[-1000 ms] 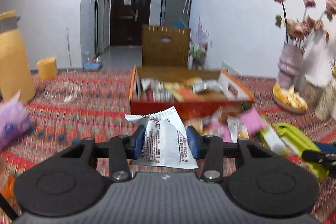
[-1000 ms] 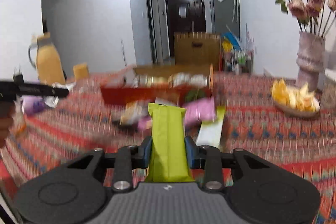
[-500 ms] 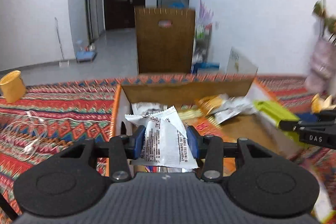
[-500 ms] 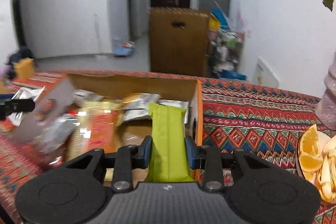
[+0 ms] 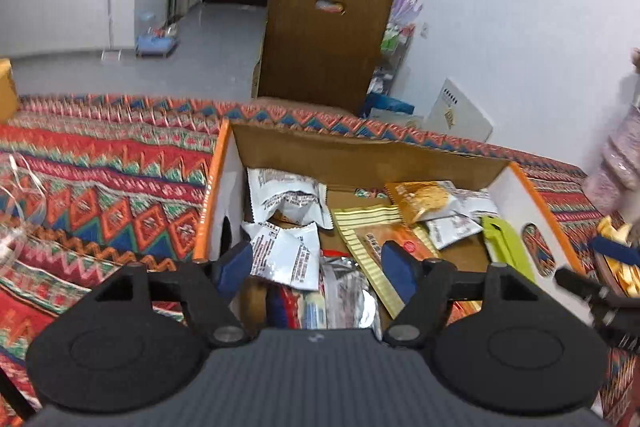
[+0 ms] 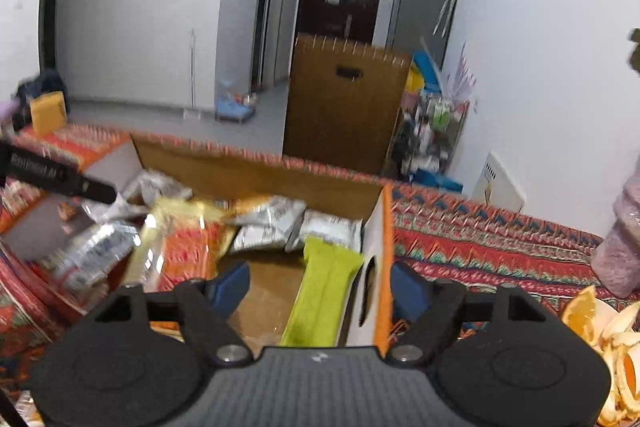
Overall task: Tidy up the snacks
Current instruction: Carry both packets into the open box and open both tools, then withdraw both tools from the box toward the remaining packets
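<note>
An orange-edged cardboard box [image 5: 224, 163] on the patterned tablecloth holds several snack packets. My left gripper [image 5: 318, 269] is open over the box's left part. The white printed packet [image 5: 288, 255] lies free just beyond its left finger, among other packets. My right gripper [image 6: 320, 285] is open over the box's right wall [image 6: 380, 227]. The lime-green bar [image 6: 324, 291] lies inside the box against that wall, free of the fingers. It also shows in the left wrist view [image 5: 506, 247], with the right gripper's fingertips [image 5: 612, 251] beside it.
A tall brown cardboard panel [image 5: 324, 35] stands behind the table. A plate of orange slices [image 6: 600, 339] and a pinkish vase [image 6: 620, 247] are right of the box. A clear plastic wrapper [image 5: 16, 203] lies at the left on the cloth [image 5: 100, 179].
Both grippers moved forward over the box and opened. The white packet and the green bar dropped out of the fingers into the box.
</note>
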